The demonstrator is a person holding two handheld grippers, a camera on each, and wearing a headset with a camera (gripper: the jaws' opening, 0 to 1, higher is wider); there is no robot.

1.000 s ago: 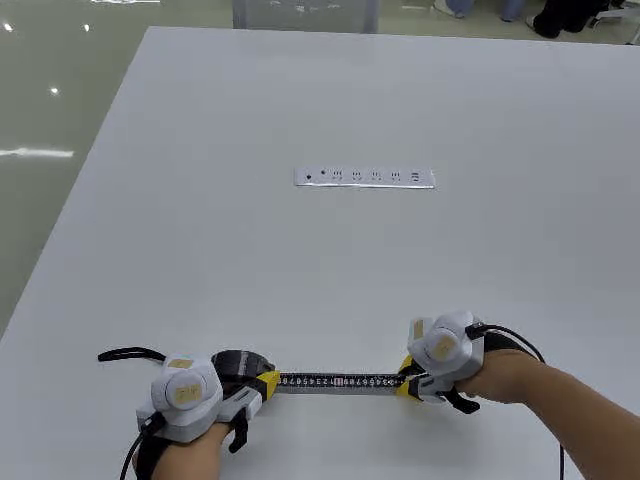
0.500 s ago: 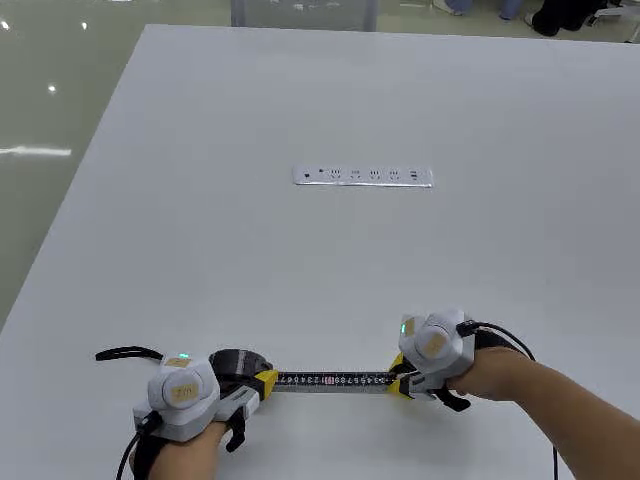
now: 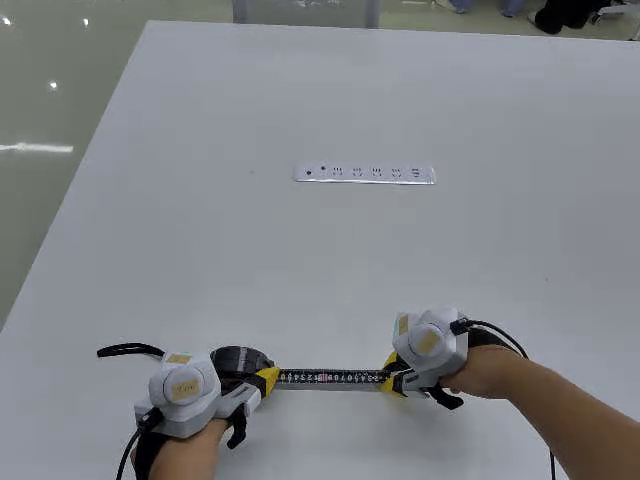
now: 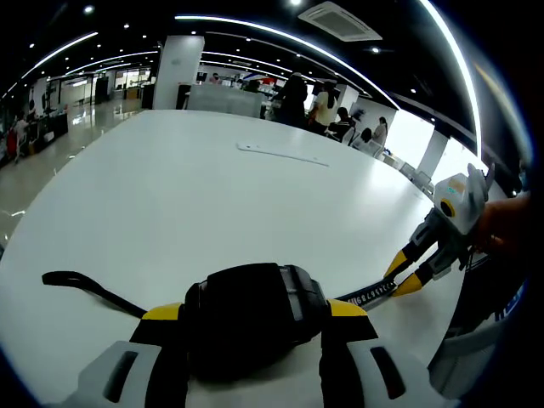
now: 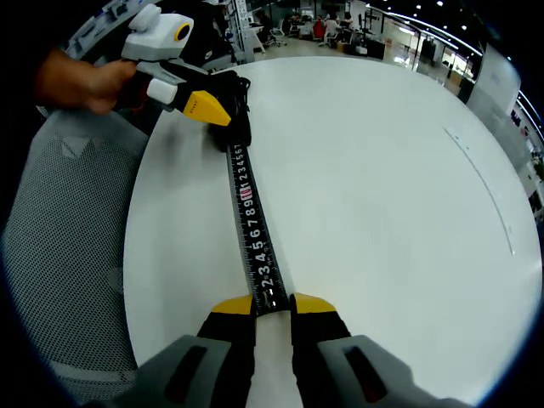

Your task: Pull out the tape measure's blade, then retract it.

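Holding the tape measure (image 3: 243,364) stretched along the bench's (image 3: 350,260) near edge.
There the left claw (image 4: 255,311) clamps the case (image 4: 246,293) and the right claw (image 5: 272,303) pinches the blade (image 5: 252,223) at its tip; should that pinch slip, the blade could whip back.

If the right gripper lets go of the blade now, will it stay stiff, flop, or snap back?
The blade runs straight from the case to the right gripper without sagging, so it is probably stiff over this short span. Released, it would likely snap back toward the case, which the left gripper clamps. Its thin end may slip.
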